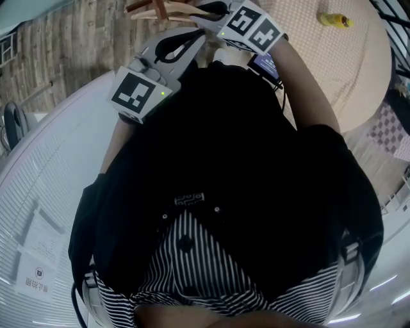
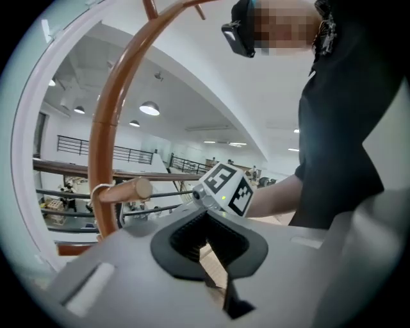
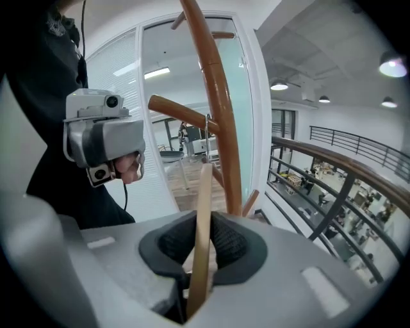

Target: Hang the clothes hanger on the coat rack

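My right gripper (image 3: pixel 204 224) is shut on a pale wooden strip of the clothes hanger (image 3: pixel 200 256), which stands upright between its pads. Just beyond it rises the coat rack (image 3: pixel 221 109), a curved brown wooden post with pegs branching off. In the left gripper view the same coat rack (image 2: pixel 104 134) curves up at the left, with a round peg (image 2: pixel 125 190) pointing toward me. My left gripper (image 2: pixel 206 221) has its pads together with nothing visible between them. In the head view both grippers sit at the top, left gripper (image 1: pixel 182 48) and right gripper (image 1: pixel 204 18), beside wooden pieces (image 1: pixel 157 9).
A dark handrail (image 3: pixel 339 163) with bars runs behind the rack, over a lower floor. A glass partition (image 3: pixel 173 115) stands at its left. A round beige table (image 1: pixel 346 57) carries a yellow object (image 1: pixel 335 20). The person's dark shirt fills most of the head view.
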Demonstrator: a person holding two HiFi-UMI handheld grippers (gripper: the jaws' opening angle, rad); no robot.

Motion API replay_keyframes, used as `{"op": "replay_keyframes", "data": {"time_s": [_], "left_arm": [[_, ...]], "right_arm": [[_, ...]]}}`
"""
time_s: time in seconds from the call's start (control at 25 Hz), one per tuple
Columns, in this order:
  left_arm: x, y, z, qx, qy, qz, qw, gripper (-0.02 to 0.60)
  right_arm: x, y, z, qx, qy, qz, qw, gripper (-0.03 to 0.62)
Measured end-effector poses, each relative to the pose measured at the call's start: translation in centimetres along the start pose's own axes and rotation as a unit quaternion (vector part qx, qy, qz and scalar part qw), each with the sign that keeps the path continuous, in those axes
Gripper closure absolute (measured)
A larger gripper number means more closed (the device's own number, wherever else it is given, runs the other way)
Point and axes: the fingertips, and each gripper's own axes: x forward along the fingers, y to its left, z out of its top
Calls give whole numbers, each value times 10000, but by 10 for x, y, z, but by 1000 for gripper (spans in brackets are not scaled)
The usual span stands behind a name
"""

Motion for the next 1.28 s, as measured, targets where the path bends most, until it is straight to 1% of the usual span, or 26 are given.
{"op": "replay_keyframes", "data": {"time_s": [0.08, 0.16, 0.32, 0.52, 0.64, 0.76, 0.8, 0.88, 1.12, 1.28], "left_arm": [[0, 11, -5, -125, 58, 298, 9995, 577], [-2, 17, -12, -235, 91, 468, 9986, 577], [5, 16, -27, -396, 192, 619, 9971, 577], [4, 30, -23, -565, 169, 661, 9961, 577], [-1, 35, -35, -739, 305, 793, 9936, 577], [2, 39, -35, -879, 346, 941, 9911, 577], [3, 38, -35, -912, 345, 968, 9905, 577], [3, 38, -35, -926, 337, 994, 9902, 577], [-5, 41, -35, -932, 310, 1166, 9883, 577], [3, 34, -34, -992, 335, 1250, 9866, 577]], "right_arm": [[2, -6, 2, 22, -17, -297, 9996, 534], [5, -6, 1, 35, -42, -512, 9987, 534], [10, 3, -17, 236, -88, -474, 9986, 534], [22, -3, -8, 95, -45, -451, 9989, 534], [27, -3, -10, 90, -20, -543, 9985, 533], [23, -9, -15, 158, -31, -618, 9980, 520], [20, -10, -15, 198, -66, -599, 9980, 504], [16, -10, -12, 275, -165, -590, 9977, 493], [4, -11, -1, 427, -498, -714, 9953, 471], [-21, -14, 3, 653, -865, -836, 9906, 426]]}}
